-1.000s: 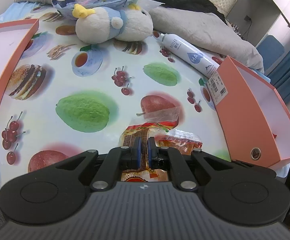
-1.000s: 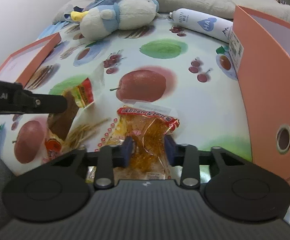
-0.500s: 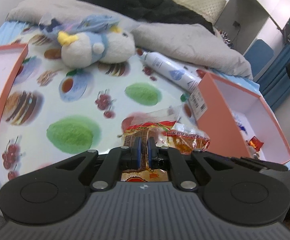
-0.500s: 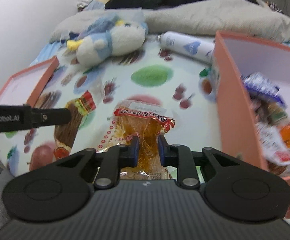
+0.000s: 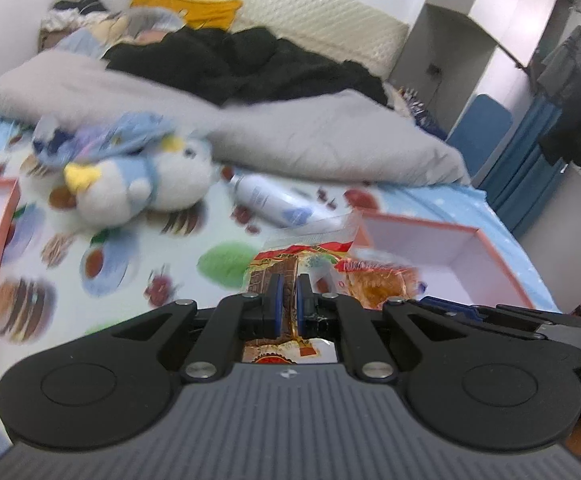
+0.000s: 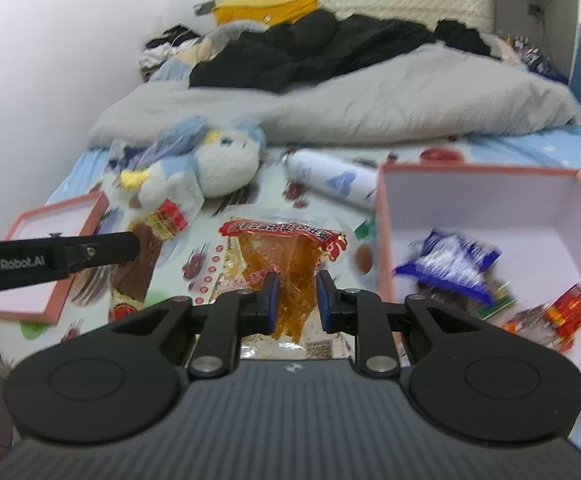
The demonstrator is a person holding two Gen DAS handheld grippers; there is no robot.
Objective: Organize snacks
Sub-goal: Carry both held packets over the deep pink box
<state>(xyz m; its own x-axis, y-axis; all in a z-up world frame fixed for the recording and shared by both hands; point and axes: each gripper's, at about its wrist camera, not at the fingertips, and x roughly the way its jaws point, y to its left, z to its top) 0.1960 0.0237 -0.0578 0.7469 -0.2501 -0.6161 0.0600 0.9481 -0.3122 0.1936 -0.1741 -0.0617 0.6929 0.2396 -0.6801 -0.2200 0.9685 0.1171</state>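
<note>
Left gripper (image 5: 286, 298) pinched tight on brown snack pack (image 5: 280, 270); right gripper (image 6: 293, 300) jaws closing on orange snack bag (image 6: 286, 256). Both prob. light, crinkly, slippy; grab mid-bag.

You can read only "GenRobot.AI" in white letters on the black left gripper (image 6: 130, 245); the red print on the snack packets is too blurred.

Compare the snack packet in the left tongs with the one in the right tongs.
The left tongs pinch a brown snack packet with a red and yellow top edge; the orange snack packet in the right tongs is clear, showing amber contents under a red band. The brown packet is squeezed thin, while the orange packet bulges as the right tongs' jaws close. Both are lifted off the fruit-print sheet.
</note>
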